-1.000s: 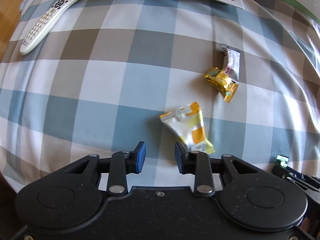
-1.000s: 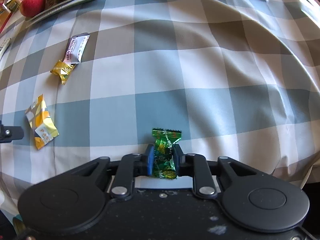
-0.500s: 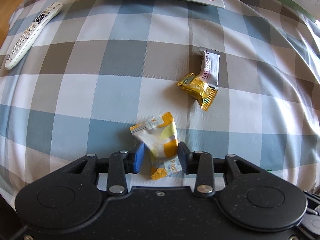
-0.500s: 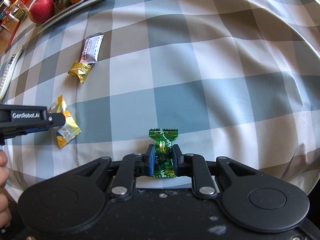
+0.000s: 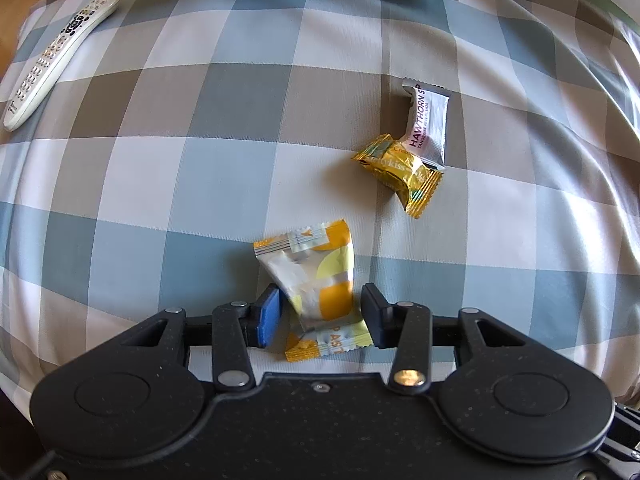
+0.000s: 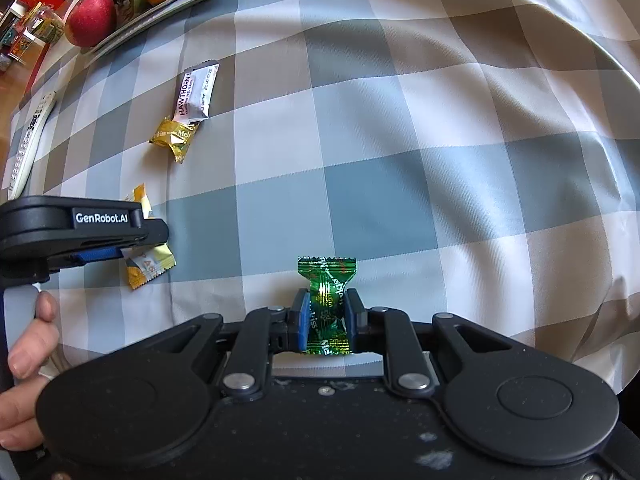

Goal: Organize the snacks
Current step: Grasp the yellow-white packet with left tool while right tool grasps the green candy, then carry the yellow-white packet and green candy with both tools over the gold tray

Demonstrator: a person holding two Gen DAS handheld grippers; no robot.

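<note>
A white, yellow and orange snack packet (image 5: pixel 316 280) lies on the checked cloth between the fingers of my left gripper (image 5: pixel 318 314), which is open around it; the left pad touches it, the right finger stands just off it. The packet also shows in the right wrist view (image 6: pixel 150 262), partly hidden by the left gripper. My right gripper (image 6: pixel 326 320) is shut on a green foil candy (image 6: pixel 326 300). A gold candy (image 5: pixel 400 172) and a white Hawthorn packet (image 5: pixel 428 124) lie together farther back on the right.
A white remote (image 5: pixel 56 56) lies at the far left. A white tray (image 6: pixel 160 16) with an apple (image 6: pixel 90 18) and mandarins stands at the back. The checked tablecloth (image 6: pixel 440 140) is wrinkled at the right.
My left gripper moved right and forward until the yellow-and-white packet sat between its fingers. The right gripper kept hold of the green candy and shifted slightly.
</note>
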